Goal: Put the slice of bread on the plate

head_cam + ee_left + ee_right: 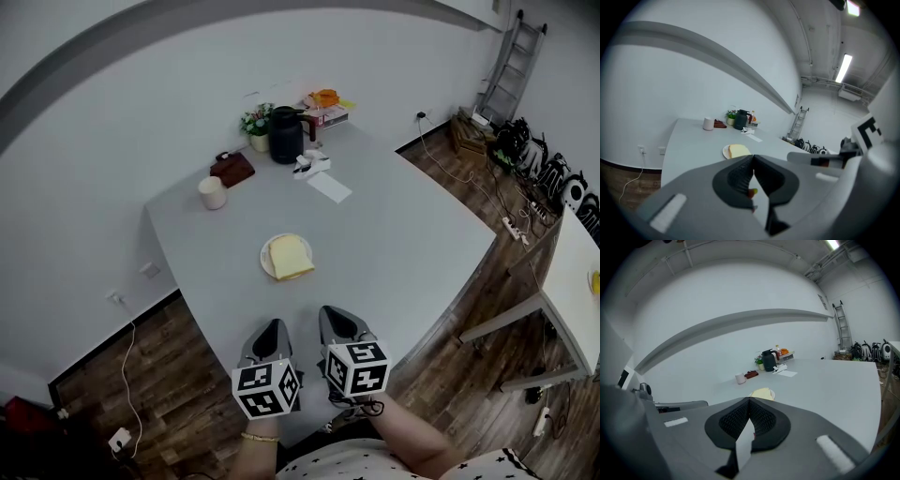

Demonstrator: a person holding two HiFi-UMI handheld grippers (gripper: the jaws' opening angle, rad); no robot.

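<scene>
A pale yellow slice of bread (290, 254) lies on a small white plate (266, 261) in the middle of the grey table (403, 244). Both grippers hover side by side over the table's near edge, well short of the plate. My left gripper (275, 326) has its jaws together with nothing between them, and so does my right gripper (336, 313). In the left gripper view the closed left gripper (753, 157) points at the bread (739, 150). In the right gripper view the closed right gripper (749, 400) sits just below the bread (761, 393).
At the table's far end stand a black kettle (285, 135), a potted plant (256, 122), a white cup (213, 192), a brown flat object (232, 169), a paper sheet (329, 187) and a box (325, 109). A ladder (512, 62) and another table (572, 281) are to the right.
</scene>
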